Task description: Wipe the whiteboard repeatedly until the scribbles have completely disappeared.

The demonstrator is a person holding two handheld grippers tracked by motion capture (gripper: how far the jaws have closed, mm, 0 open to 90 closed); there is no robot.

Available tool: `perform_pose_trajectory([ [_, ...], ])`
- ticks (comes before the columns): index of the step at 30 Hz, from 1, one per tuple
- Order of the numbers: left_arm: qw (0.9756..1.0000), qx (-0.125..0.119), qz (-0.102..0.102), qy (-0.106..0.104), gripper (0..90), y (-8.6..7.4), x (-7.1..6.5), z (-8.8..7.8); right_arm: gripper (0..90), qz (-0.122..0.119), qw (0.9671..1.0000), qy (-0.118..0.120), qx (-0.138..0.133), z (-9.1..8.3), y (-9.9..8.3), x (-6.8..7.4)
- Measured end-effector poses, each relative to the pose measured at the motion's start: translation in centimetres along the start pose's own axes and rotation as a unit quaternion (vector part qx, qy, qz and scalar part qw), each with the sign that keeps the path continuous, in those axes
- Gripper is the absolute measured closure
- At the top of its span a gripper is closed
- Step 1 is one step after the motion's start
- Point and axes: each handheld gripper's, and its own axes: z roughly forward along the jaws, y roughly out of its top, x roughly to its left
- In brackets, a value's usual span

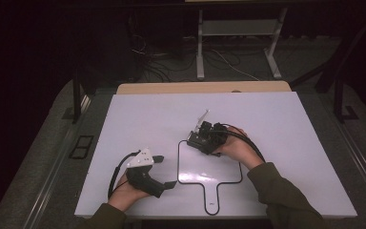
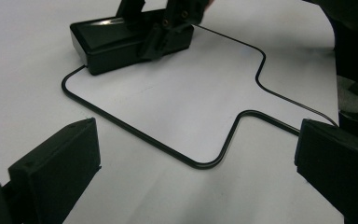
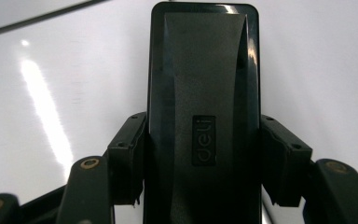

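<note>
On the desk [image 1: 276,143] our right gripper [image 3: 200,154] clamps the black box [image 3: 203,93], left gripper [image 1: 164,171] jaws wide; its glossy sides could slip.

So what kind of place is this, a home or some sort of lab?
Probably a lab or recording workspace, not a home: a bare white table under dim light, loose cables on the floor behind it, a metal stand, and a handheld right gripper clamping a black eraser.

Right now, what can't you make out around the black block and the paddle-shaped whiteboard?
- Black block: near end cut off by the bottom edge in the right gripper view; underside hidden.
- Whiteboard handle label: too small in the high view.
- Right gripper: jaws hidden behind its body in the high view.
- Left gripper: jaws cut off at the left gripper view's edges.
</note>
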Motion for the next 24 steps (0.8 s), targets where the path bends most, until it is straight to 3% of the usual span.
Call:
perform_pose_trajectory([
  [3,1.0000,0.000,0.000,0.000,0.0,0.0,0.0,0.0,38.9,-0.001,1.0000,0.002,0.000,-0.1,-0.3,0.1],
  [11,1.0000,-0.001,0.000,0.000,0.0,0.0,0.0,0.1,38.9,0.030,0.9994,-0.016,0.005,-0.3,-1.5,-2.0],
  [15,1.0000,0.000,0.001,-0.001,0.0,0.0,0.0,0.1,38.9,0.022,0.9995,-0.022,0.006,-0.4,-1.5,-1.6],
  [20,1.0000,0.001,0.001,-0.001,0.0,0.0,0.0,0.1,38.9,0.010,0.9999,-0.006,0.001,-0.5,-1.4,-0.4],
  [24,1.0000,0.001,0.001,0.000,0.0,0.0,0.0,0.0,39.0,0.023,0.9996,-0.015,0.002,-0.5,-1.7,-1.4],
])
